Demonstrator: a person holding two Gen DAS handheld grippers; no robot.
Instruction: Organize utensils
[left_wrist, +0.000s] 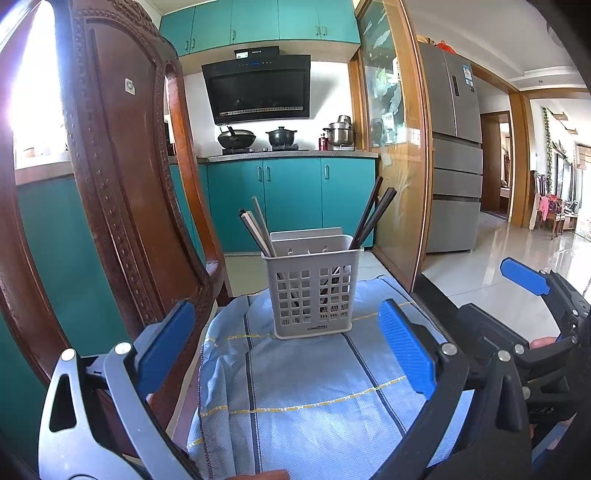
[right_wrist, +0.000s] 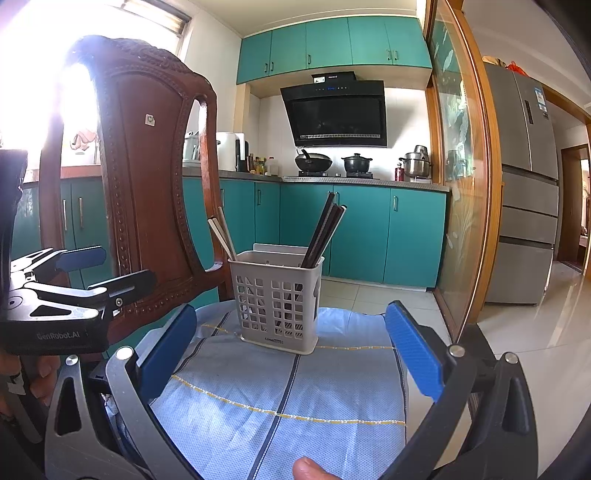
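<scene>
A grey slotted utensil holder (left_wrist: 313, 286) stands upright on a blue checked cloth (left_wrist: 314, 391). Light chopsticks (left_wrist: 258, 230) lean out of its left side and dark chopsticks (left_wrist: 371, 218) out of its right side. My left gripper (left_wrist: 286, 349) is open and empty, just in front of the holder. My right gripper (right_wrist: 291, 354) is open and empty too, facing the same holder (right_wrist: 277, 301) on the cloth (right_wrist: 280, 398). The right gripper also shows at the right edge of the left wrist view (left_wrist: 524, 277), and the left gripper at the left edge of the right wrist view (right_wrist: 79, 258).
A carved wooden chair back (left_wrist: 125, 177) rises close on the left, also seen in the right wrist view (right_wrist: 147, 177). A glass sliding door (left_wrist: 399, 147) stands to the right. Teal kitchen cabinets (left_wrist: 291, 195) and a stove with pots (left_wrist: 258, 138) lie behind. A fridge (left_wrist: 454, 155) is at the far right.
</scene>
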